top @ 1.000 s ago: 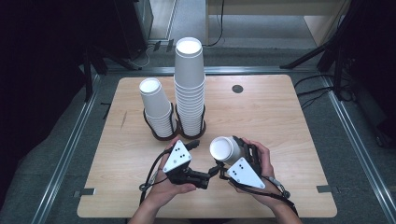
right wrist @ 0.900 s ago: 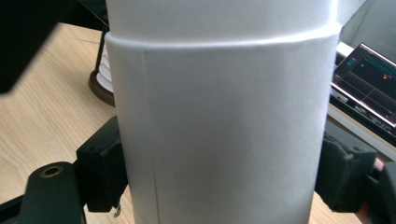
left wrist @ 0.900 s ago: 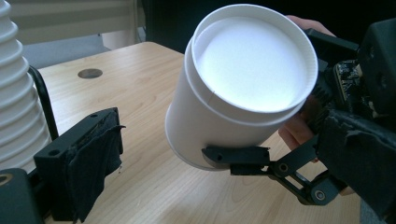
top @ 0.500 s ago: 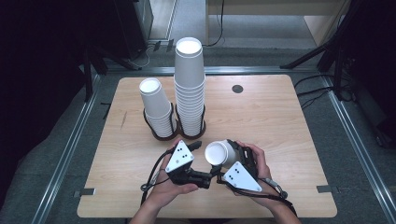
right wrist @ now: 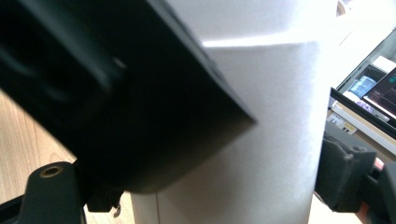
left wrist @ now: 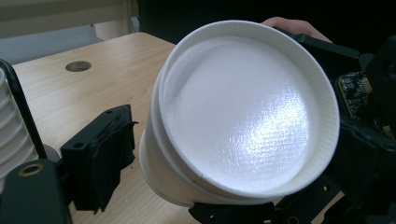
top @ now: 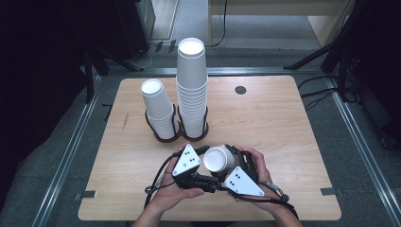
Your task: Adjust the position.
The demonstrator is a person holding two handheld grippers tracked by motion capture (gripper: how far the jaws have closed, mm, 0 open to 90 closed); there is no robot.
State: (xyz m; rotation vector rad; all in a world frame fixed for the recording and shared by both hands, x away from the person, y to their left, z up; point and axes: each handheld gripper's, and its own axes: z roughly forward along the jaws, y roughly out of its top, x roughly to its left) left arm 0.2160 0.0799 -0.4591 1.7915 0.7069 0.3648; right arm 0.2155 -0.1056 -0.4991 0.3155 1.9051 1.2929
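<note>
— What's the biggest thing in front of you?

— The wooden tabletop (top: 283, 127). Toward its far side there's a small dark round spot (top: 240, 90), and left of that, side by side, two stacks of white paper cups, each standing in a black wire ring. The tall stack (top: 192, 87) is on the right, the short stack (top: 158, 109) is just beside it on the left, and their rings touch.

— And the cup you're working with?

— That cup (top: 219, 159) is near my edge of the tabletop, lifted off the wood and tipped on its side, held between my two hands in front of the tall stack. In the left claw view I look at the round white end facing me (left wrist: 243, 112), and I can see a second rim nested close against the first, so it looks like two cups stuck together.

— What is your right claw doing?

— My right claw (top: 227, 163) is pinching the cup. In the right claw view the white wall (right wrist: 261, 130) sits tight between the black jaws, with one jaw lying across it up close.

— And the left one?

— My left claw (top: 208, 161) is level with the cup, facing it from the left. Its jaws have just been closing, with the cup between them. One black pad (left wrist: 105, 156) is still just beside the cup's wall, with a sliver of tabletop visible between, so it isn't pressing yet.
</note>
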